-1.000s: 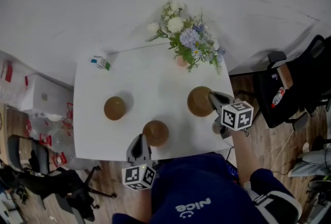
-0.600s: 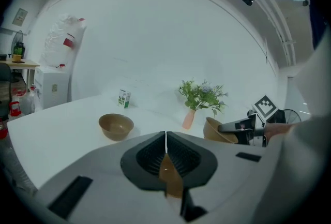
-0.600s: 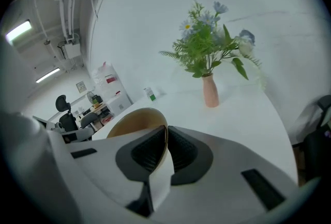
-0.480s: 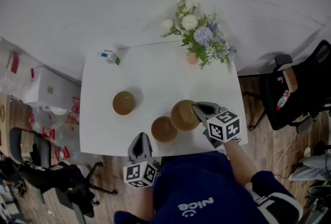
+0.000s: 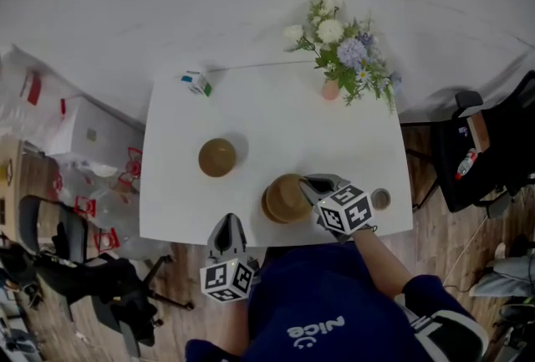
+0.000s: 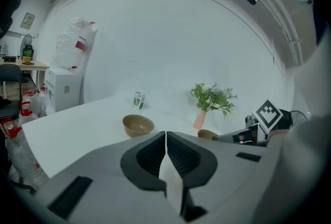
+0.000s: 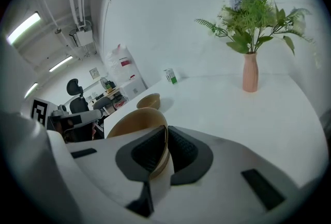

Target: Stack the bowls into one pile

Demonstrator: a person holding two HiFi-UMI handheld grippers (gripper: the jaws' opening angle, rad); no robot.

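Three brown bowls are on a white table. One bowl stands alone at the left middle. My right gripper is shut on the rim of a second bowl, tilted, over the third bowl at the near edge. Only the left rim of that third bowl shows. My left gripper is shut and empty, just off the near edge, left of the two bowls.
A pink vase of flowers stands at the far right of the table. A small carton sits at the far left corner. A small round object lies near the right edge. Chairs and boxes surround the table.
My right gripper has carried its bowl from the right side of the table leftward and nearer, until it is over the near bowl. The left gripper has shifted only a little.
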